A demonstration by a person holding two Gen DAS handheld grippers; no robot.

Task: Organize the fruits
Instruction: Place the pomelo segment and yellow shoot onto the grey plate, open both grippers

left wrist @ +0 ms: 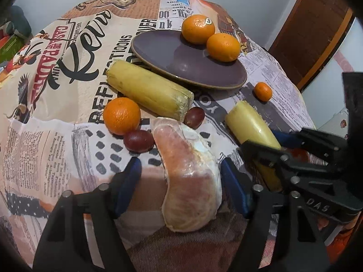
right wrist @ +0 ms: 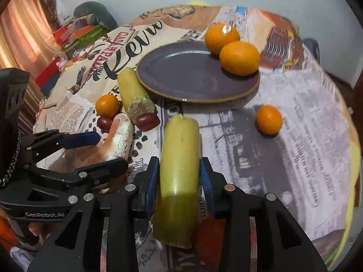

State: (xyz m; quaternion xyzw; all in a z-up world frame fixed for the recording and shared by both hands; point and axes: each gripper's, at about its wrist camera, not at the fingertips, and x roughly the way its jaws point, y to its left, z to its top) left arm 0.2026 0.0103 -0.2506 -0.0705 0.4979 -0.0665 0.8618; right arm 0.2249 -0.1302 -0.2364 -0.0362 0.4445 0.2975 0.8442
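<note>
The purple plate (left wrist: 158, 52) sits toward the far side of the cloth-covered surface (left wrist: 56, 136), and two oranges (left wrist: 198, 29) already rest at its far rim, which suggests it is the collecting spot for the scattered fruit. The right gripper (right wrist: 179, 181) has its jaws pinching a yellow-green cane piece (right wrist: 179, 165) across its width, near the middle of its length, probably so the long piece stays balanced when lifted toward the plate. The left gripper (left wrist: 181, 181) straddles a peeled pomelo segment (left wrist: 190, 176) lying on the surface; its jaws stand spread on either side, the blue pads (left wrist: 129, 181) close to the fruit but apparently not pressing it (a soft, membranous wedge like this would likely need a gentle squeeze). A second cane piece (left wrist: 149, 93) lies just beside the plate's near edge, with an orange (left wrist: 121, 115) and two dark grapes (left wrist: 138, 141) clustered at its ends, and a small mandarin (left wrist: 263, 91) sits apart to the right, all seemingly waiting to be sorted.
</note>
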